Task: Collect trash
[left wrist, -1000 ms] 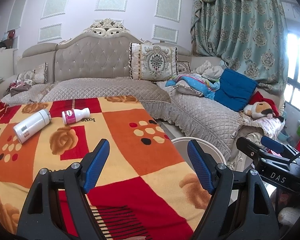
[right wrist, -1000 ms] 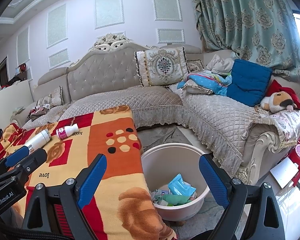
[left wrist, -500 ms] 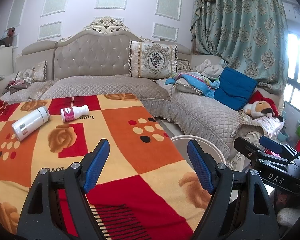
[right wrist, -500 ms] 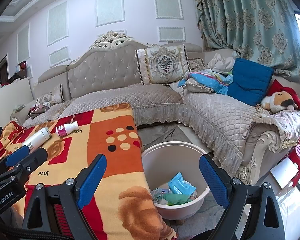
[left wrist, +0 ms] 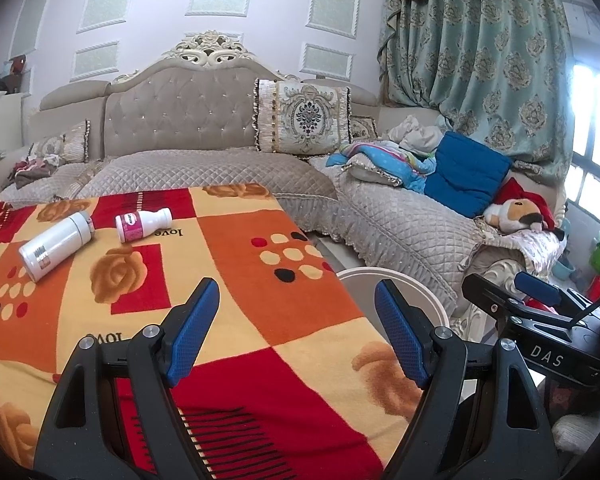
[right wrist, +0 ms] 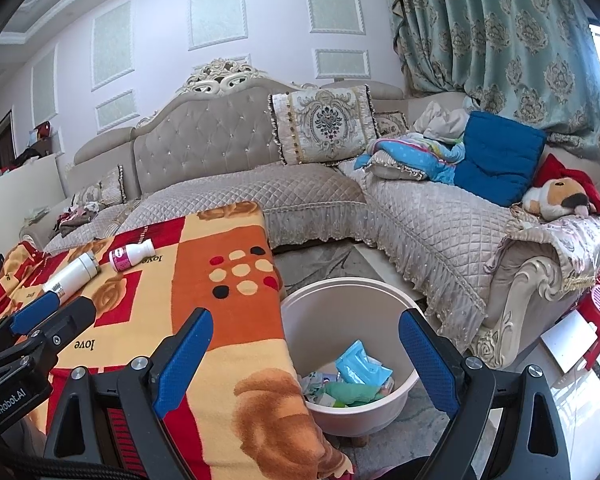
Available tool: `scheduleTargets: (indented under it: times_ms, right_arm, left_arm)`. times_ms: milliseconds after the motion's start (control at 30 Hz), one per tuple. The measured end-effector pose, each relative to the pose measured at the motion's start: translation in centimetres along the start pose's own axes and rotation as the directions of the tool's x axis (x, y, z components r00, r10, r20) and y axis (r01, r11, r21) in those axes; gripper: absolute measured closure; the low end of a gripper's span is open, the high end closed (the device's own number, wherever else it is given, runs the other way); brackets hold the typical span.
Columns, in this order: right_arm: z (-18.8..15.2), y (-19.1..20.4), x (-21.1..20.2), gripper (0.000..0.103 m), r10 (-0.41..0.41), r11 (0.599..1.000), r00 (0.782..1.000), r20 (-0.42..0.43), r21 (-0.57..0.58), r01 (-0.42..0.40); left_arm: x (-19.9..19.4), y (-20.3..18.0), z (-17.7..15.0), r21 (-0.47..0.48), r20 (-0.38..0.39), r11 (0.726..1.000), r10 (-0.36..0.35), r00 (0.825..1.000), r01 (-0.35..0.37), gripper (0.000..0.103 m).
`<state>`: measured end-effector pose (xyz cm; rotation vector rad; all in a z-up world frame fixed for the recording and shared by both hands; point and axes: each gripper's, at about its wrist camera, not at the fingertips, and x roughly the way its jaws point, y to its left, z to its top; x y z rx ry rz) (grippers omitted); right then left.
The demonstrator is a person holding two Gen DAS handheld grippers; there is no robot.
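A small white bottle with a pink label and a larger white bottle lie on their sides at the far left of a blanket-covered table. A white bin stands on the floor by the table's right edge; it holds a blue packet and green wrappers. Its rim shows in the left wrist view. My left gripper is open and empty above the table's near part. My right gripper is open and empty above the bin.
A beige corner sofa wraps behind and to the right, with cushions, a blue pillow, clothes and a plush toy. A red stool stands on the floor at right. A curtain hangs by the window.
Both grippers stay open and empty. Both views have shifted slightly; the bottles and the bin sit a little lower in the frames.
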<state>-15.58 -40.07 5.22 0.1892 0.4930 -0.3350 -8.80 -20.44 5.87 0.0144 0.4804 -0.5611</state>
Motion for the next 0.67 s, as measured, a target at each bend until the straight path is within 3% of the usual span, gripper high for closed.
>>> scheduleTargets:
  times_ms: [667]
  right_arm:
    - [-0.5,-0.5,0.8,0.010,-0.003,1.000,1.000,-0.024,0.000,0.003]
  left_arm:
    - [1.0,0.1,0.0,0.002,-0.020,1.000,-0.006,1.000,0.006,0.023]
